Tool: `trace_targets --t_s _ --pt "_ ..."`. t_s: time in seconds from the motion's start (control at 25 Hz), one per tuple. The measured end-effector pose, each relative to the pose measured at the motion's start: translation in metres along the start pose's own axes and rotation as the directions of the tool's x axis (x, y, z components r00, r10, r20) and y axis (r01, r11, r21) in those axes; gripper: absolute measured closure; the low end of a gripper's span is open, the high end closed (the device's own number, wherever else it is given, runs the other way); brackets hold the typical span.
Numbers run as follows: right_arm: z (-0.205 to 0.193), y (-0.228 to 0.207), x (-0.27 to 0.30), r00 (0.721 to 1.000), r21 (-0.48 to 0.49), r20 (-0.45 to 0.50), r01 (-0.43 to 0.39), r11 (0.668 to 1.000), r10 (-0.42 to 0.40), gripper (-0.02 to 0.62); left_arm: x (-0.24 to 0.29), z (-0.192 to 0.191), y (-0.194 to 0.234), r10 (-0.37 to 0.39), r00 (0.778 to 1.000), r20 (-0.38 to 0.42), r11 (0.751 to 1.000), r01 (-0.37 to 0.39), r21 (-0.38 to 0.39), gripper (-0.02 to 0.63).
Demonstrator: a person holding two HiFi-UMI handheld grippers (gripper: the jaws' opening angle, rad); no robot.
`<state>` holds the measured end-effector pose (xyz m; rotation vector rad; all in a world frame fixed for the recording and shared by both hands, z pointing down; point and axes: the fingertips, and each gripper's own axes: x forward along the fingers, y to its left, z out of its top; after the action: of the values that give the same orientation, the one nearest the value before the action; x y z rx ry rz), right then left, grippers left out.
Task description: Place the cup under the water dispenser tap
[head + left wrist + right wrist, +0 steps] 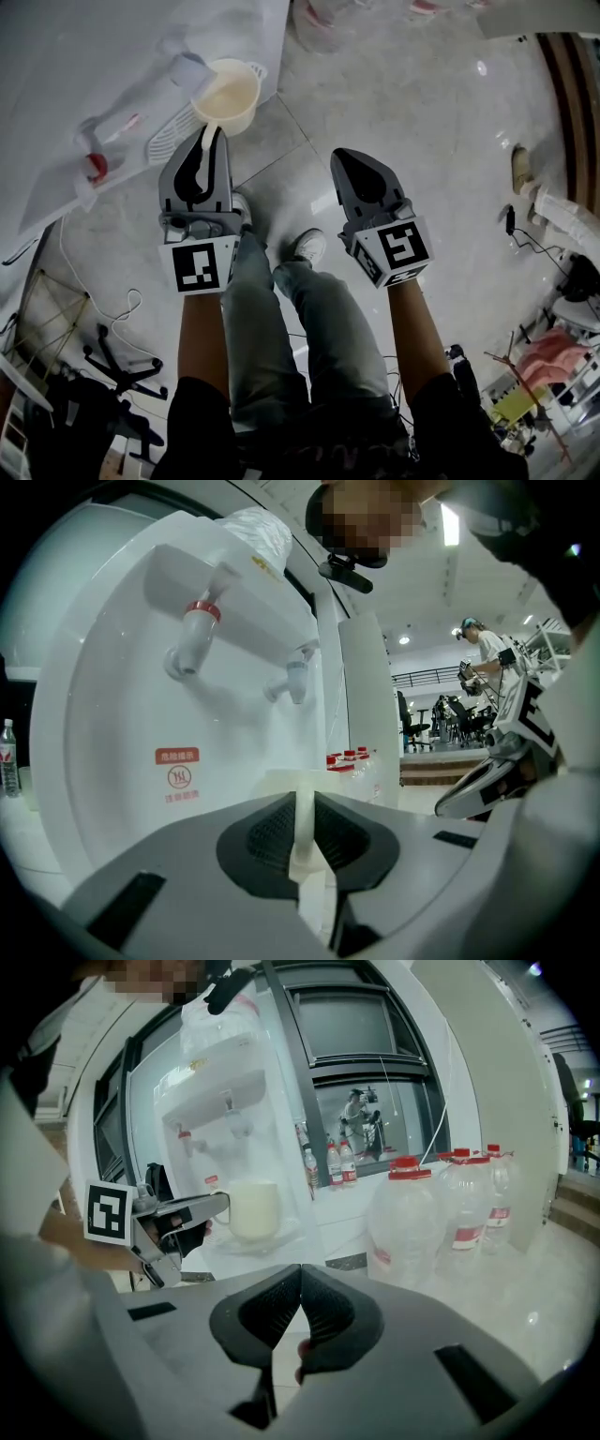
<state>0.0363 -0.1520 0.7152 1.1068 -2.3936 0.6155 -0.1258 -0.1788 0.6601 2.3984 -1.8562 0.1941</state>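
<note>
A cream cup [228, 97] with a side handle is at the white water dispenser [84, 84], over the right end of its drip tray [173, 133]. My left gripper [211, 139] is shut on the cup's handle [303, 822], a pale strip pinched between the dark pads. The red tap [197, 635] and the paler tap [295, 679] hang above and ahead. From the right gripper view the cup [253, 1208] sits low, just right of the taps; whether it rests on the tray I cannot tell. My right gripper [349, 161] [300, 1274] hangs shut and empty over the floor.
Large water bottles with red caps [412, 1218] stand on the floor right of the dispenser, smaller bottles [336, 1162] on a ledge behind. The person's legs and shoes [305, 246] are below the grippers. A swivel chair base [117, 366] and cables lie at lower left.
</note>
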Motion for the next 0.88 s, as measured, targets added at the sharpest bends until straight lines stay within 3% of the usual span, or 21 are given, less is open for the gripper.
trace_targets --t_s 0.4,0.88 --pt "-0.014 0.004 0.003 0.999 0.002 -0.039 -0.009 1.000 0.009 0.581 0.002 -0.012 0.004 -0.006 1.000 -0.017 1.000 0.006 -0.023 0.555" --pt "-0.020 -0.007 0.007 0.999 0.028 -0.039 0.010 1.000 -0.009 0.581 0.007 -0.025 0.001 -0.032 0.999 -0.041 0.999 0.032 0.003 0.555"
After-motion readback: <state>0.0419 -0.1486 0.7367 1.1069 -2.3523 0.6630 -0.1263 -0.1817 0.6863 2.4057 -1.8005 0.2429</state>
